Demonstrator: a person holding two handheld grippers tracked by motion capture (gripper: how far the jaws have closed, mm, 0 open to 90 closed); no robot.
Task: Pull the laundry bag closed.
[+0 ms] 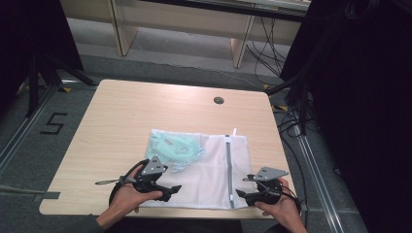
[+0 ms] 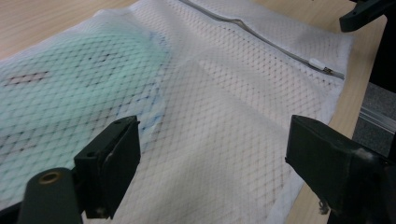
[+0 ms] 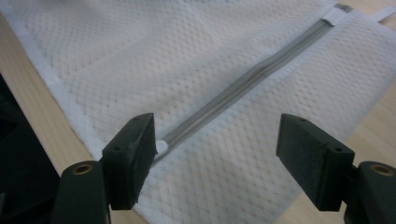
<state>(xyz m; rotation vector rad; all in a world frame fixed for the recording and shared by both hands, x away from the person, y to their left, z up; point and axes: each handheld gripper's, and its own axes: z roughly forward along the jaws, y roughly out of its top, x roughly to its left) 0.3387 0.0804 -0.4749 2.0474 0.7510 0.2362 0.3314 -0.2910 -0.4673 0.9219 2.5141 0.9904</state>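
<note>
The tabletop [image 1: 121,116] carries little beyond your work: a round grommet [image 1: 218,100] sits at twelve o'clock, well apart from the bag, and bare wood rings everything else. Nothing stands between your tools and the white mesh laundry bag [image 1: 214,160], which lies flat at the near centre of the tabletop, its six o'clock edge close to the tabletop's near edge.

A mint-green garment [image 1: 175,148] shows through the mesh, bunched in the bag's ten o'clock corner.

Your left tool [image 1: 176,188] hangs over the bag's seven o'clock corner, jaws spread wide, gripping nothing; in the left gripper view the mesh runs on under both pads [image 2: 116,158], and you cannot tell whether they touch it.

Your right tool [image 1: 239,193] sits at the bag's five o'clock end, jaws wide apart too, empty. In the right gripper view its one pad [image 3: 135,149] is just beside the white zipper pull [image 3: 161,147].

The zipper [image 1: 228,167] is the long line here: it runs straight from twelve to six o'clock along the bag's three o'clock side, with the pull at the six o'clock end and a small white loop [image 1: 234,131] poking out at twelve.
</note>
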